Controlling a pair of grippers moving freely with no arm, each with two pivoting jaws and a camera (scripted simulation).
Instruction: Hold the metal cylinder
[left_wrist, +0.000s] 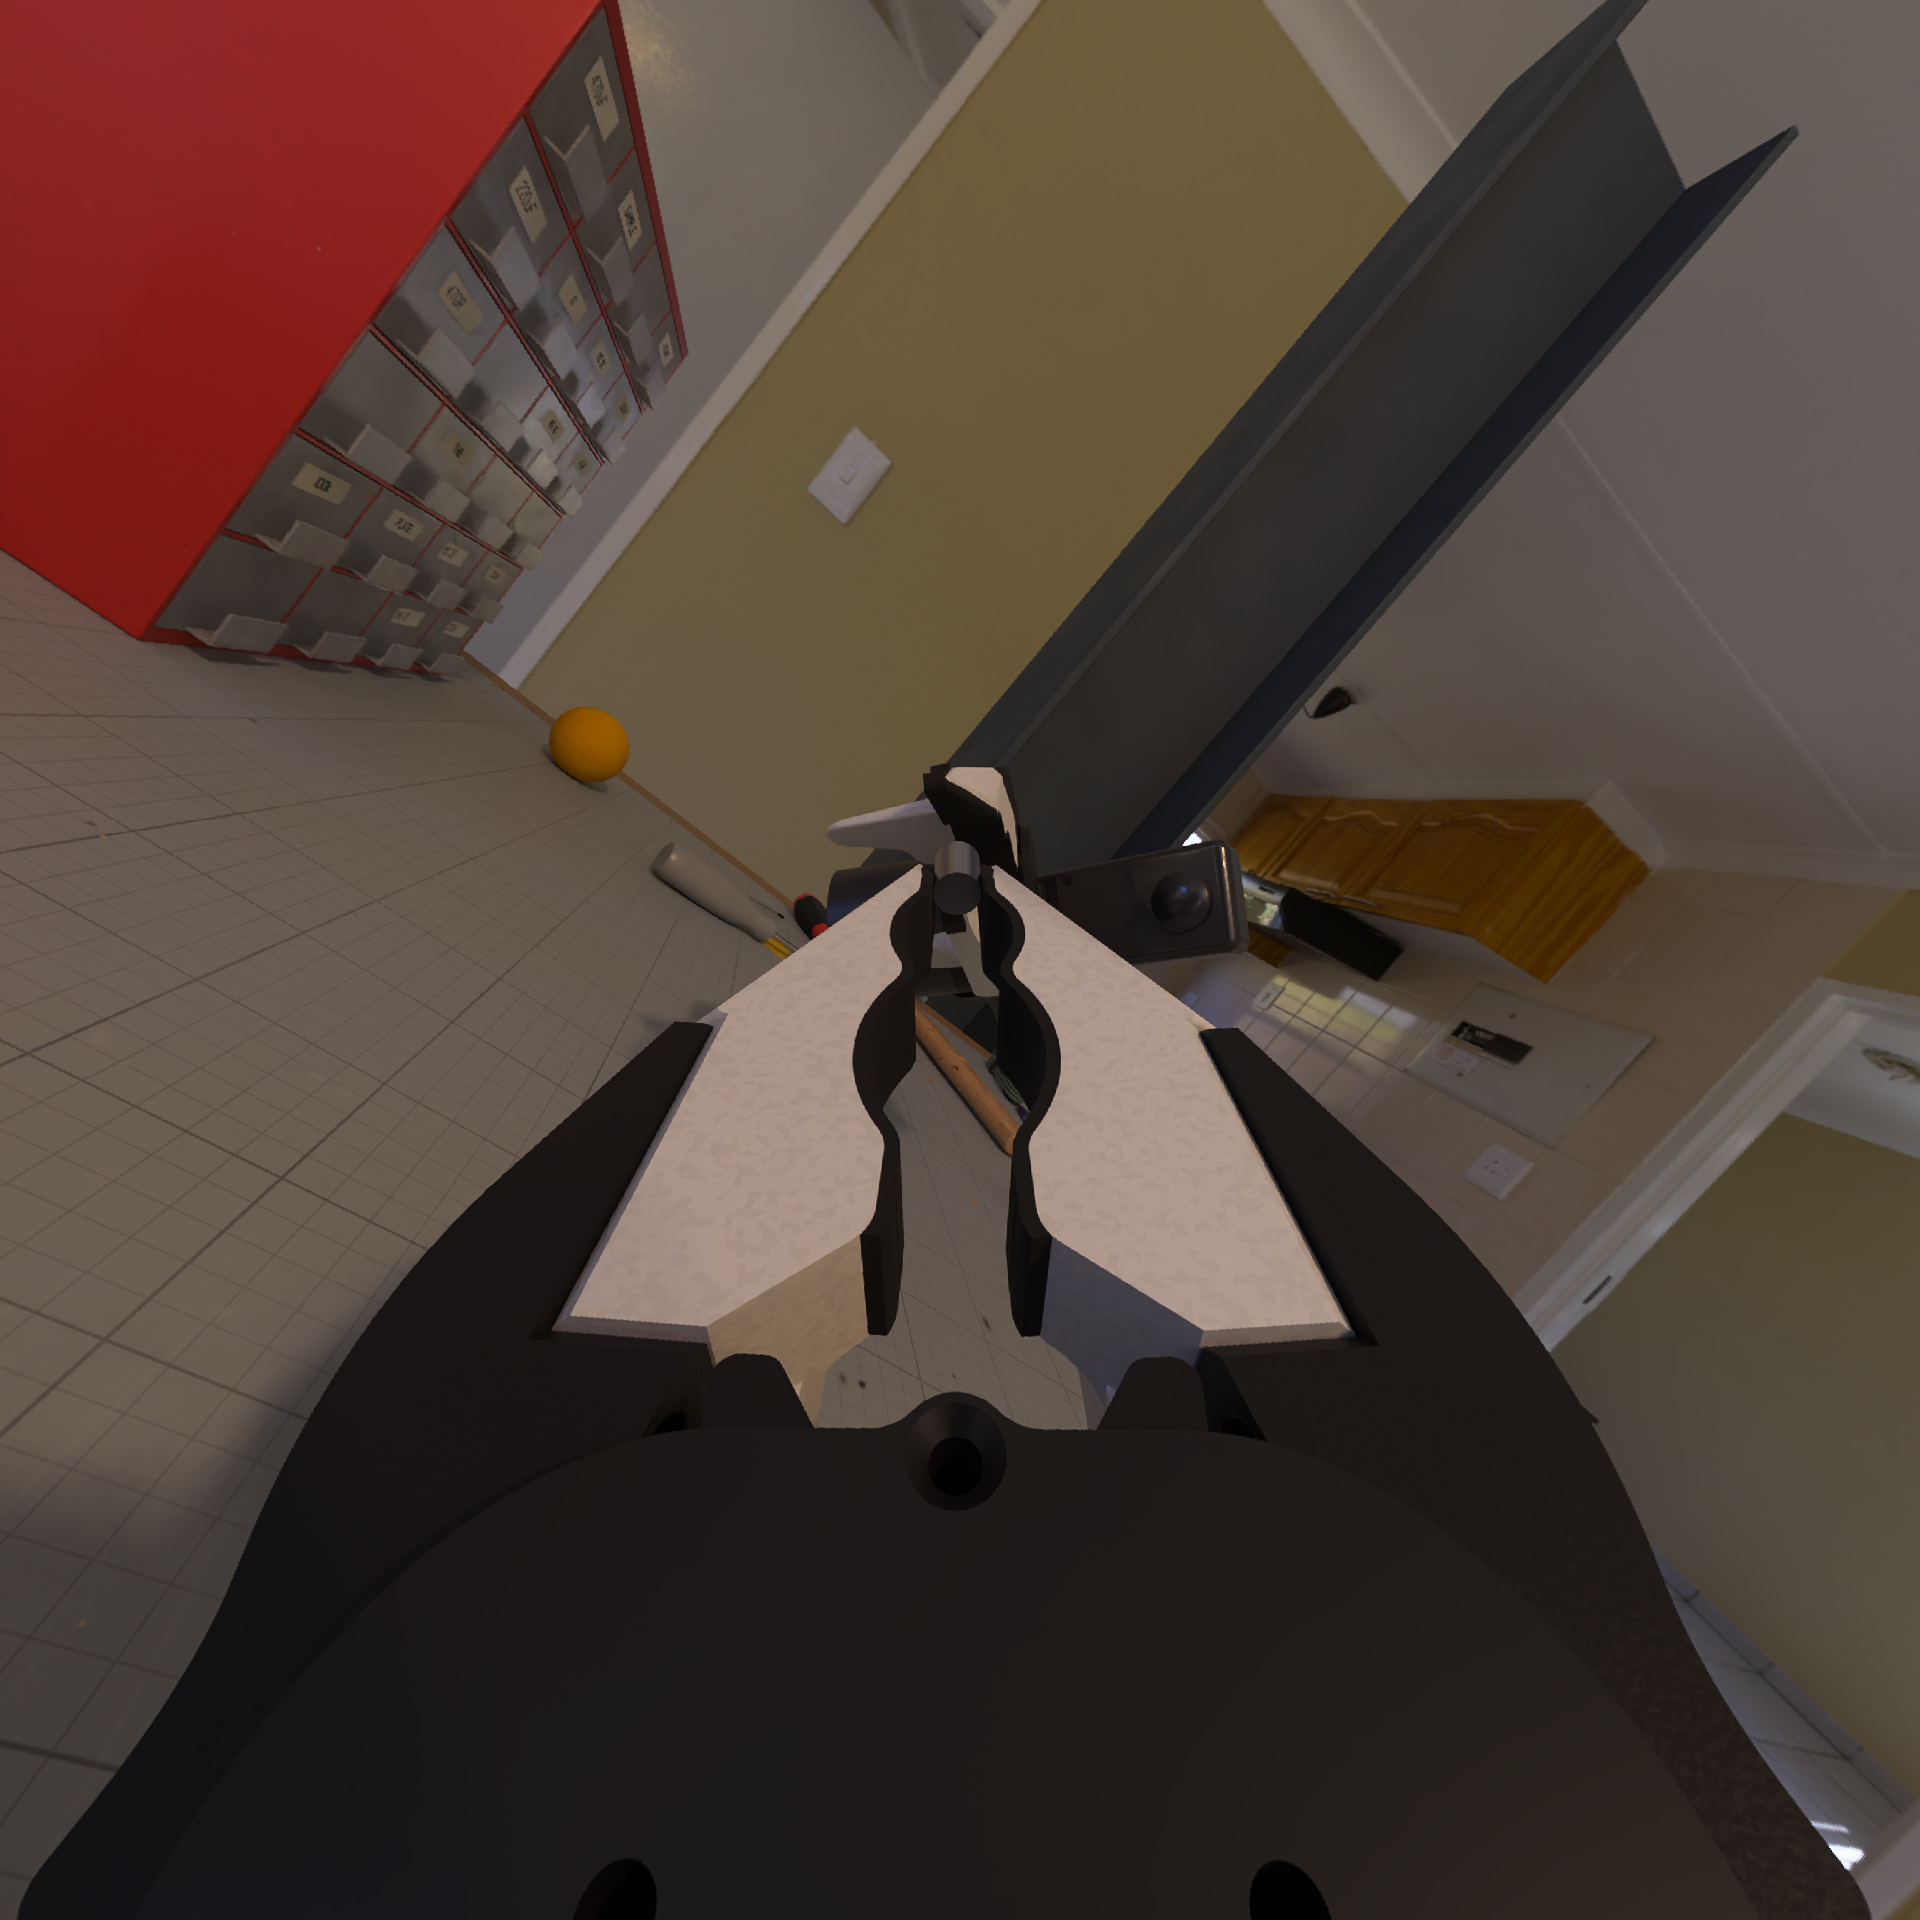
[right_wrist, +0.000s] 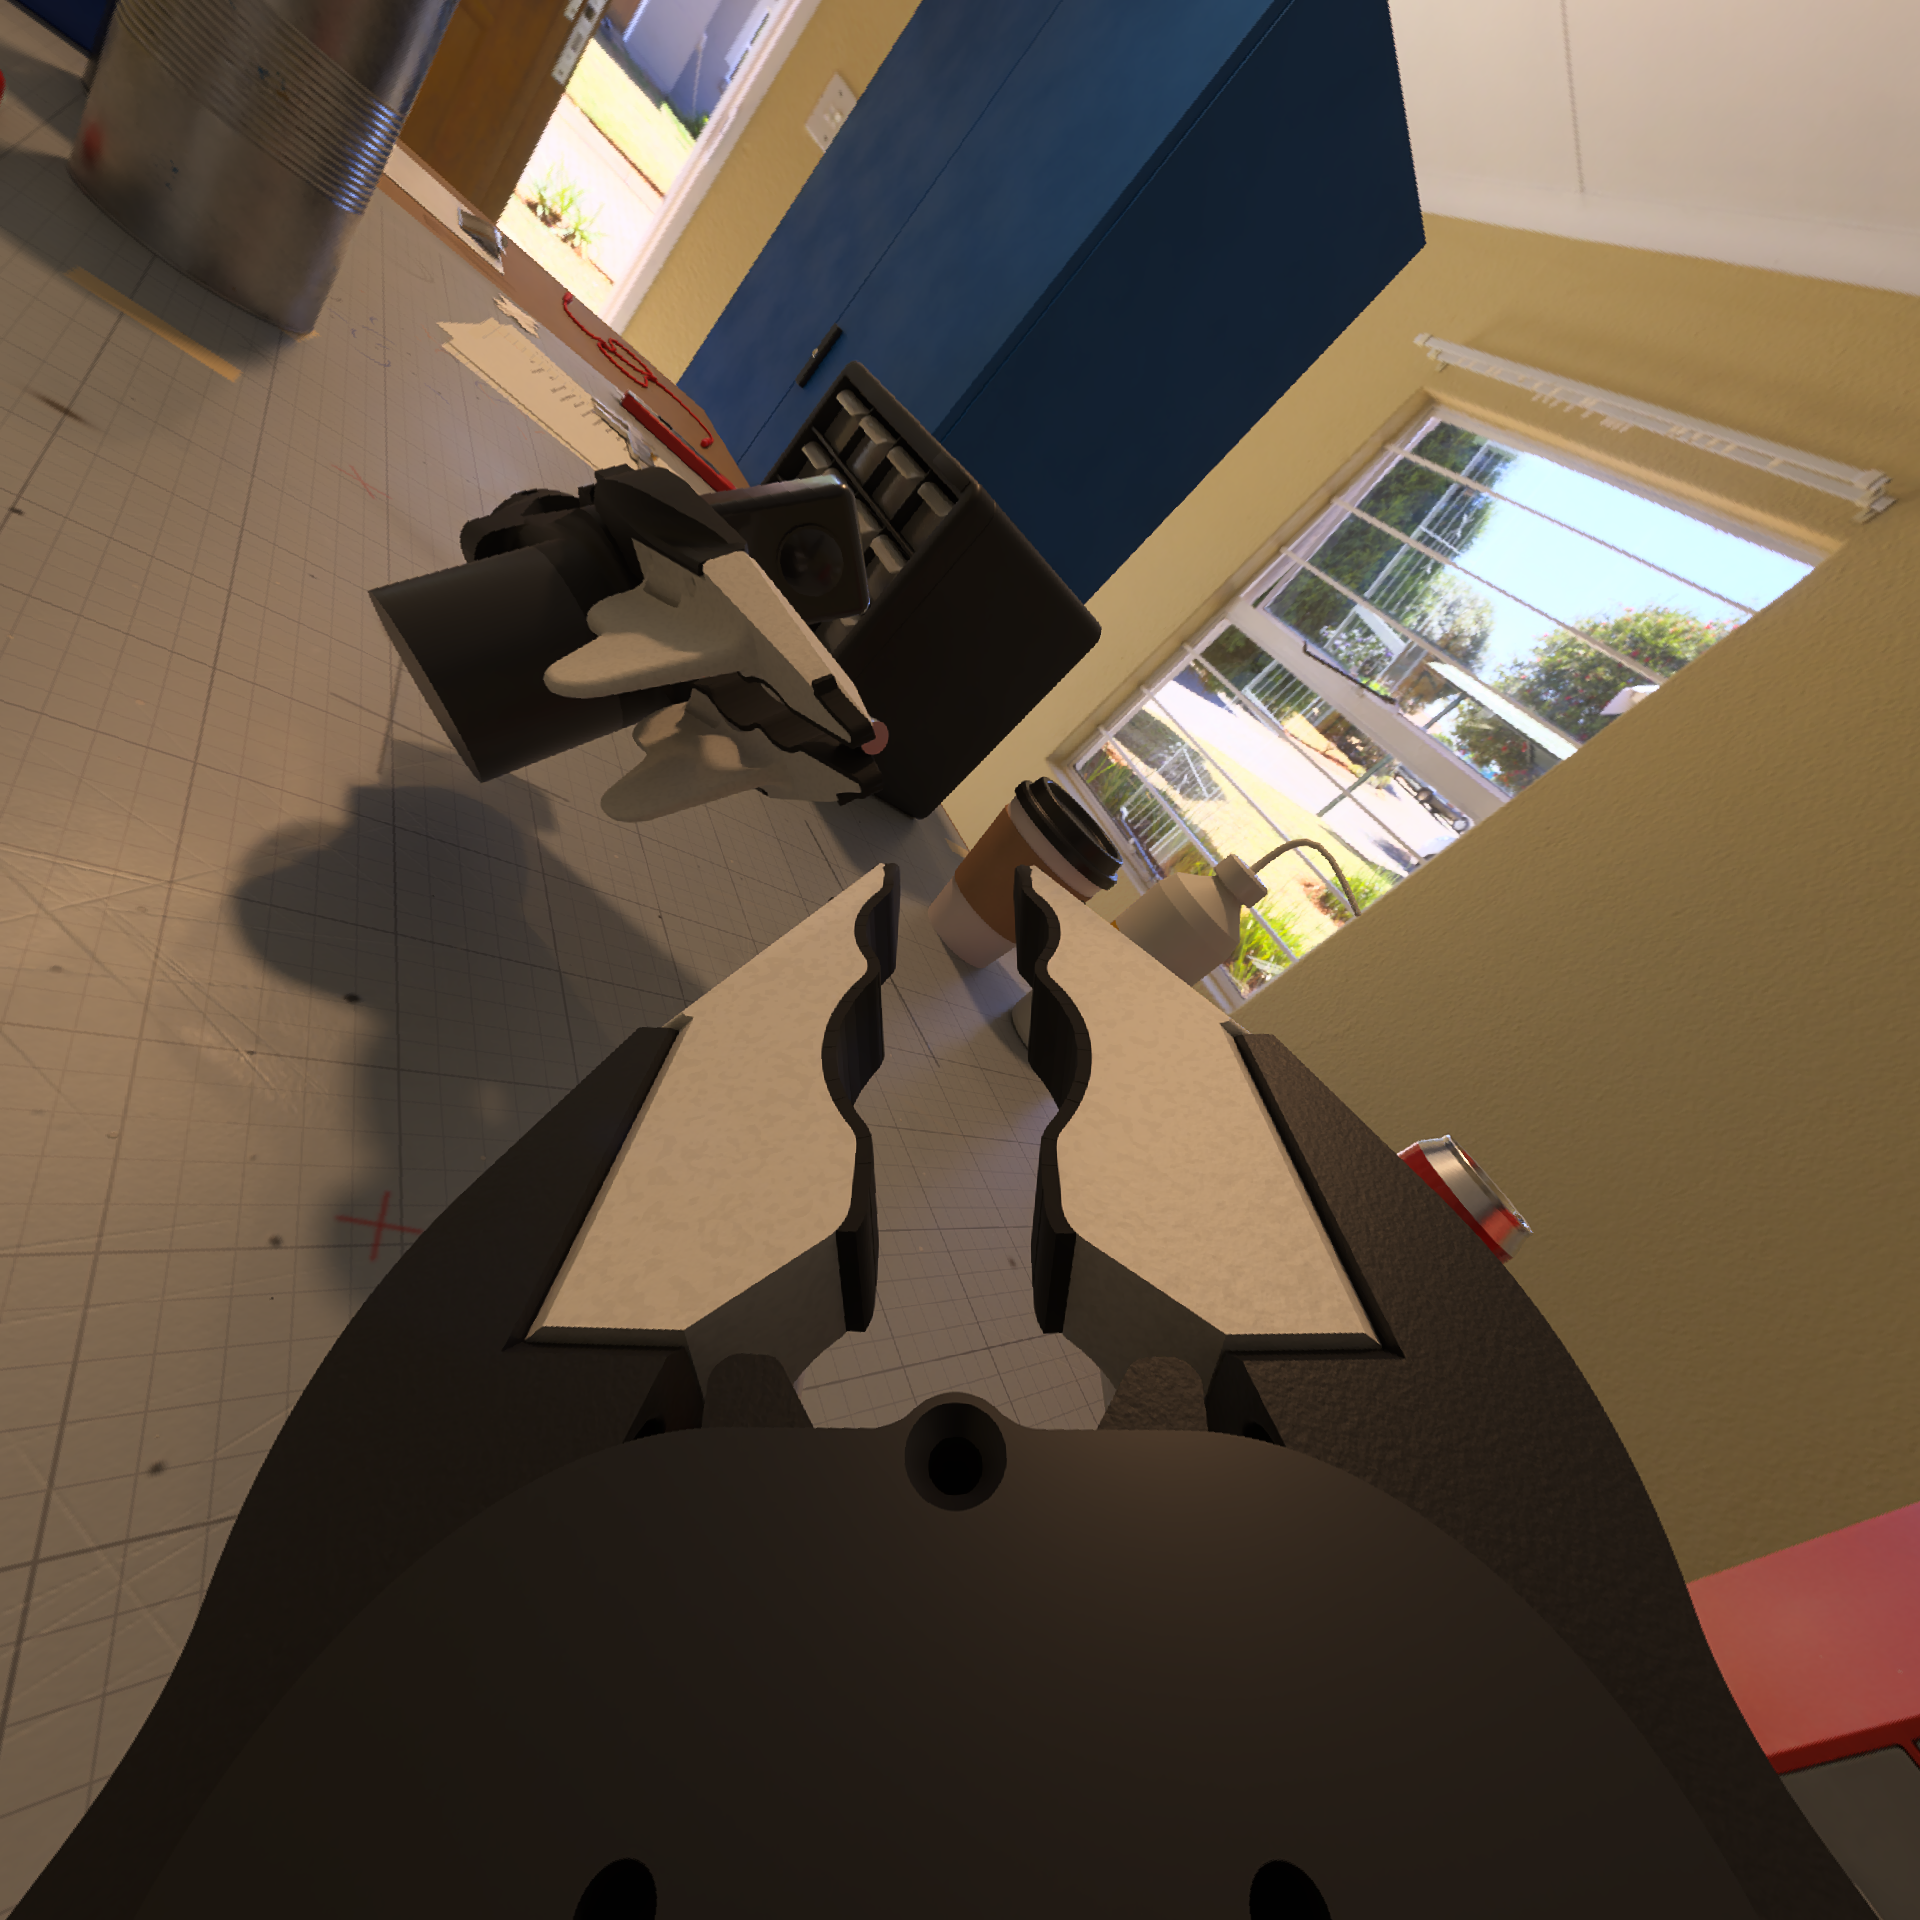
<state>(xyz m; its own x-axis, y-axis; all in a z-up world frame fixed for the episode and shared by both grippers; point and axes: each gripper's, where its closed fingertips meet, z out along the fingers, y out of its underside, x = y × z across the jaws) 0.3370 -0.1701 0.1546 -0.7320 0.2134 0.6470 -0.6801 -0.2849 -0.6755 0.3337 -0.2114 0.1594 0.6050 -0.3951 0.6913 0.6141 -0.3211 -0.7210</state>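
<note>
Clearly the metal cylinder is pinched at the very tips of the left gripper, raised off the gridded worktop, out toward the edge where an orange ball and a white-handled tool lie. In the right wrist view its end shows only as a small pale disc between those closed tips. The right gripper hangs nearby with its tongs apart and nothing between them, pointed at a coffee cup beside a black box near the worktop's far corner. The risk I judge greatest is slippage: the hold is only at the fingertips, so a tilt or jolt could roll the smooth piece out.
</note>
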